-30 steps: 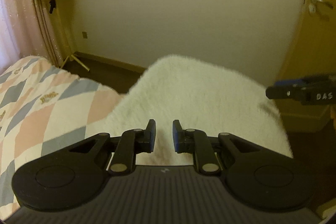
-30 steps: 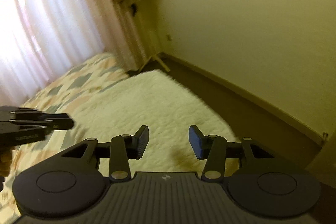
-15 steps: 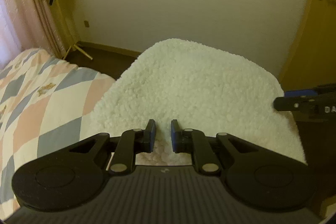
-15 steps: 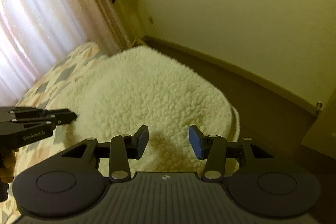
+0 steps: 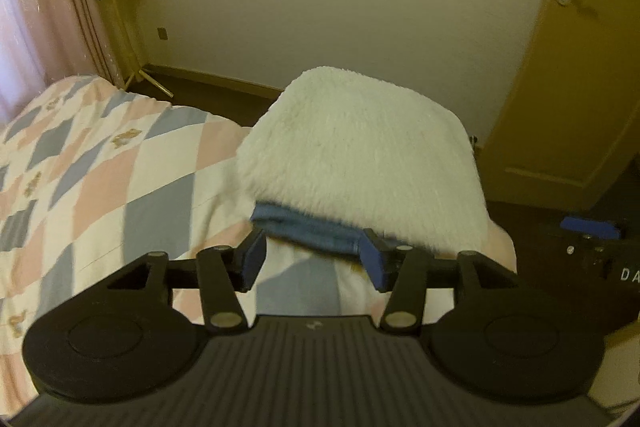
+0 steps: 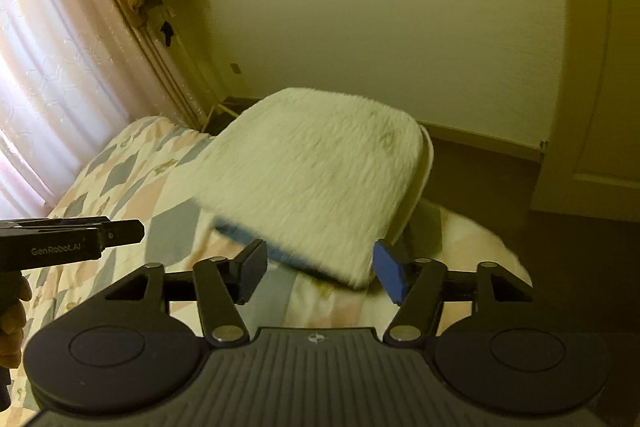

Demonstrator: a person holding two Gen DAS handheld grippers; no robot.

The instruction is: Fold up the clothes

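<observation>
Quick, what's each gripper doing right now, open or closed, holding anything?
Left gripper: open, holding nothing.
Right gripper: open, holding nothing.

Both wrist views face bed (image 5: 120, 187) closely

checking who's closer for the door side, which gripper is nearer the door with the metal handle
Right. The door stands on the far right; the right gripper is at the white fleece garment's door-side corner, the left gripper nearer the checked bedspread.
</observation>
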